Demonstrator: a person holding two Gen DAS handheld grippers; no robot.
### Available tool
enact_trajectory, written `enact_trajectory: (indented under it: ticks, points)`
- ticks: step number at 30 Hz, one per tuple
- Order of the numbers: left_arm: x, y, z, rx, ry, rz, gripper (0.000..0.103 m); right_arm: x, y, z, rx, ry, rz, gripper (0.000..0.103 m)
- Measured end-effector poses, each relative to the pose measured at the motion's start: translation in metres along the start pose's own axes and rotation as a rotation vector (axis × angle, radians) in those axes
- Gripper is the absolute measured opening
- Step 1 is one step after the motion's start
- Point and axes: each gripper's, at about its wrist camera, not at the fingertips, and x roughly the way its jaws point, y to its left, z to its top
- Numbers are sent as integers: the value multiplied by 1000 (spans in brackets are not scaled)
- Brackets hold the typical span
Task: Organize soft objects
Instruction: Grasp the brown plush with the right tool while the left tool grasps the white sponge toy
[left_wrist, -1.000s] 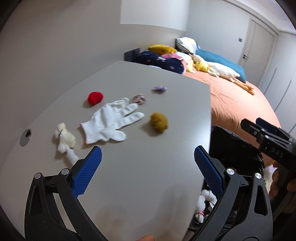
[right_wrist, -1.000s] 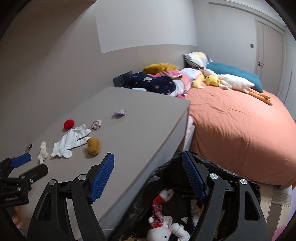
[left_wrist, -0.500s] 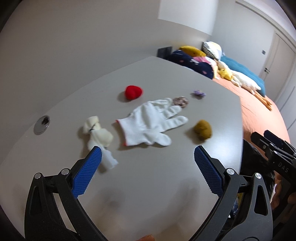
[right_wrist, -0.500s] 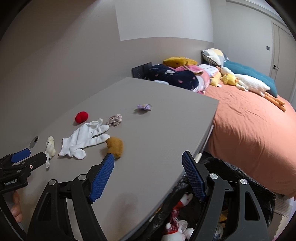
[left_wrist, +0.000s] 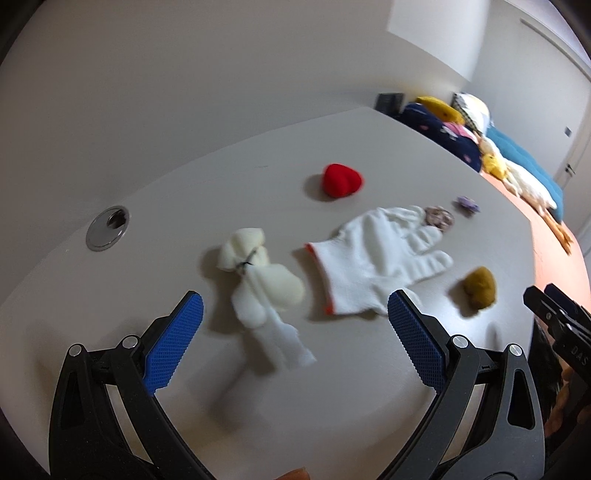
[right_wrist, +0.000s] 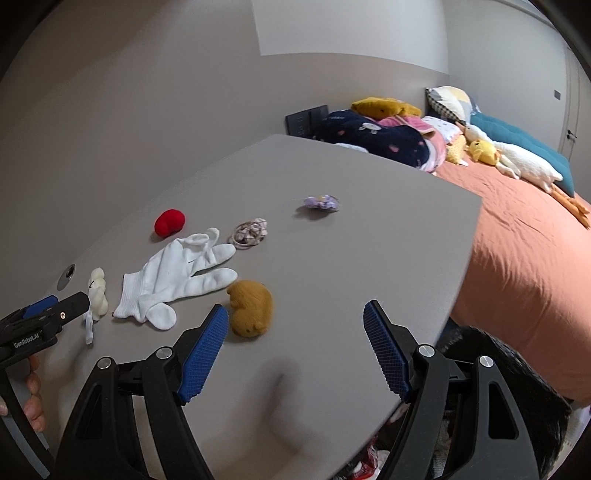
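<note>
Several soft things lie on the grey table (left_wrist: 369, 406). A cream plush toy (left_wrist: 264, 286) sits just ahead of my open left gripper (left_wrist: 295, 332), whose fingers hold nothing. Right of it lies a white glove (left_wrist: 376, 258), then a brown plush (left_wrist: 480, 286). A red plush heart (left_wrist: 341, 180), a hair scrunchie (left_wrist: 439, 218) and a small purple item (left_wrist: 467, 203) lie farther back. My right gripper (right_wrist: 295, 350) is open and empty, with the brown plush (right_wrist: 251, 308) beside its left finger (right_wrist: 203, 354). The glove (right_wrist: 177, 280) and cream plush (right_wrist: 98, 293) lie to its left.
A metal cable grommet (left_wrist: 108, 228) is set in the table at left. A bed with an orange sheet (right_wrist: 524, 251), pillows and plush toys stands right of the table. A dark bag (right_wrist: 498, 424) with toys inside sits below the table's right edge.
Both grippers have swung left and moved over the table toward the soft things. The cream plush now lies just ahead of my left gripper, and the brown plush beside my right one.
</note>
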Motion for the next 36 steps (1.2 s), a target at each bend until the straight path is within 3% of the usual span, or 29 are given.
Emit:
enact_trajectory:
  ticks: [5, 9, 14, 19, 26, 31, 36]
  points:
    - [11, 13, 7, -31, 4, 18, 96, 23, 12, 6, -32, 31, 5, 76]
    - [26, 21, 10, -48, 51, 28, 85, 37, 16, 9, -51, 51, 5, 75]
    - [38, 29, 8, -73, 97, 31, 74, 53, 22, 10, -66, 84, 11, 60]
    - [42, 31, 7, -86, 114, -16, 54, 62, 26, 10, -77, 108, 17, 52]
    - [43, 31, 3, -72, 114, -24, 48, 67, 28, 9, -96, 125, 18, 37]
    - [43, 34, 3, -84, 107, -22, 35, 67, 31, 7, -107, 128, 10, 37]
    - [40, 32, 5, -63, 82, -1, 33, 58, 30, 6, -88, 108, 44, 37]
